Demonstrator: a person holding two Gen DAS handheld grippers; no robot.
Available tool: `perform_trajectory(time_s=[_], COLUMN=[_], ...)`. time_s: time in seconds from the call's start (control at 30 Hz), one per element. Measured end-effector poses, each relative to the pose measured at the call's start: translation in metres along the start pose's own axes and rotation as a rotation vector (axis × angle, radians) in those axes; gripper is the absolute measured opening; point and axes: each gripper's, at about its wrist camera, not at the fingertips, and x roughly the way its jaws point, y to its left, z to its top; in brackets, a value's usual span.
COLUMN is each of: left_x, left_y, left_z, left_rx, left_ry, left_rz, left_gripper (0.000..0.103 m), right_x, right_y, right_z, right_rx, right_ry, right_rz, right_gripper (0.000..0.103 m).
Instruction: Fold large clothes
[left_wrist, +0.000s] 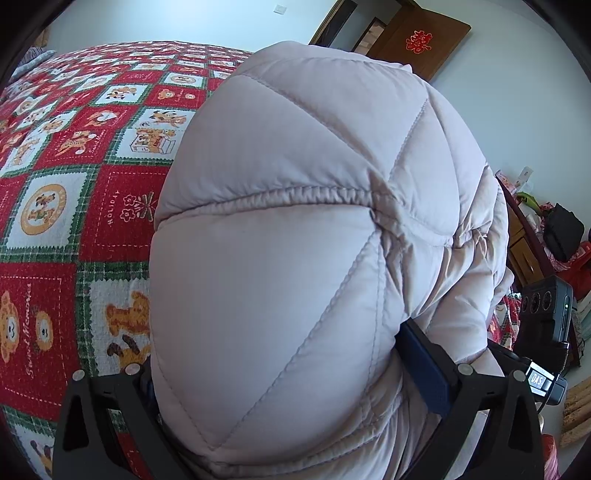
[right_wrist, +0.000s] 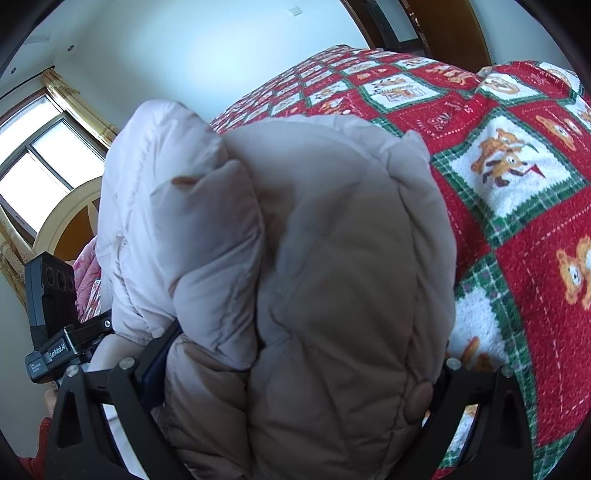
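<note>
A large pale pink quilted puffer jacket (left_wrist: 295, 240) fills the left wrist view, bunched between my left gripper's fingers (left_wrist: 424, 369). My left gripper (left_wrist: 288, 398) is shut on the jacket. In the right wrist view the same jacket (right_wrist: 314, 258) bulges between the right gripper's fingers (right_wrist: 155, 365), with a beige snap button (right_wrist: 419, 400) near the right finger. My right gripper (right_wrist: 295, 387) is shut on the jacket. The fingertips of both are hidden by the fabric. The jacket is held over the bed.
A red, green and white bear-patterned blanket (left_wrist: 66, 192) covers the bed, also in the right wrist view (right_wrist: 517, 184). The other gripper's body shows at right (left_wrist: 543, 332) and at left (right_wrist: 51, 314). A brown door (left_wrist: 417, 40), cluttered furniture (left_wrist: 546, 236) and a window (right_wrist: 44, 162) surround the bed.
</note>
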Motion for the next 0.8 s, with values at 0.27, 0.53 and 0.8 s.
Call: perform_trajectory(time_s=[0.27, 0.53, 0.8], left_x=[0.004, 0.008, 0.011], left_y=[0.008, 0.015, 0.028], left_z=[0.003, 0.006, 0.012], left_rx=[-0.002, -0.003, 0.007], left_ry=[0.003, 0.011, 0.027], left_rz=[-0.024, -0.041, -0.102], left_gripper=[0.102, 0.102, 0.102], right_x=[0.001, -0.002, -0.005], right_y=[0.004, 0.006, 0.012], right_z=[0.001, -0.002, -0.005], right_rx=[0.002, 0.007, -0.009], right_ry=[0.000, -0.001, -0.020], right_rz=[-0.027, -0.041, -0.064], right_gripper=[0.102, 0.102, 0.102])
